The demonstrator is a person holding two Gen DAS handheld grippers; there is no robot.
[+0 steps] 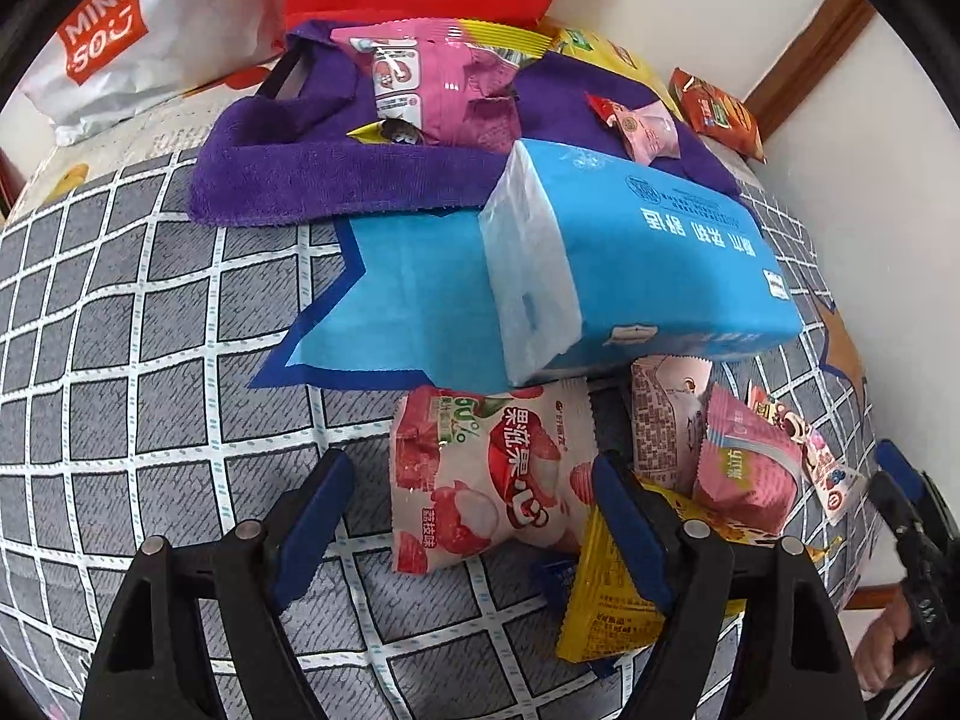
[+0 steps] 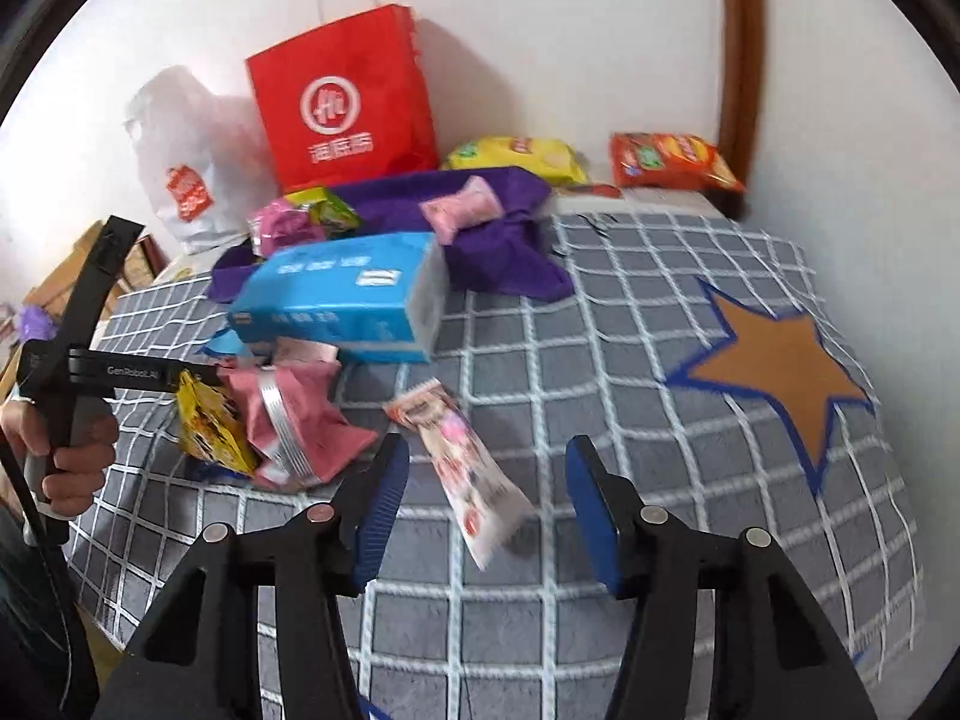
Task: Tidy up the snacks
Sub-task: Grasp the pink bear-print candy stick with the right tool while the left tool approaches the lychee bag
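Grey checked cloth with white grid lines covers the tabletop [image 2: 600, 360]; items logged left to right.

Left tool [image 1: 474, 516] — jaws standing apart, nothing pressed between them, poised over a pink lychee snack pouch [image 1: 480, 474] that lies flat on the cloth. Its right finger rests by a yellow packet [image 1: 606, 606].

Beside these, a crumpled pink wrapper [image 1: 744, 468] and a brown-printed sachet [image 1: 666, 420], touching each other in a loose heap.

Behind the heap: a blue tissue pack [image 1: 648, 258], a purple towel [image 1: 288, 174] carrying more packets, a red paper bag [image 2: 342, 102] against the wall.

Right tool [image 2: 486, 504] — jaws parted, gripping nothing; a long pink-and-white snack stick [image 2: 462, 456] lies between them, blurred, apparently just let go.

Far right: an orange star patch [image 2: 780, 360], an orange packet [image 2: 666, 162] at the wall.

Step in hand, by judgement: picking the lychee pouch. Next move calls for lowering the left tool and closing squarely across the pouch — without snagging the yellow packet.
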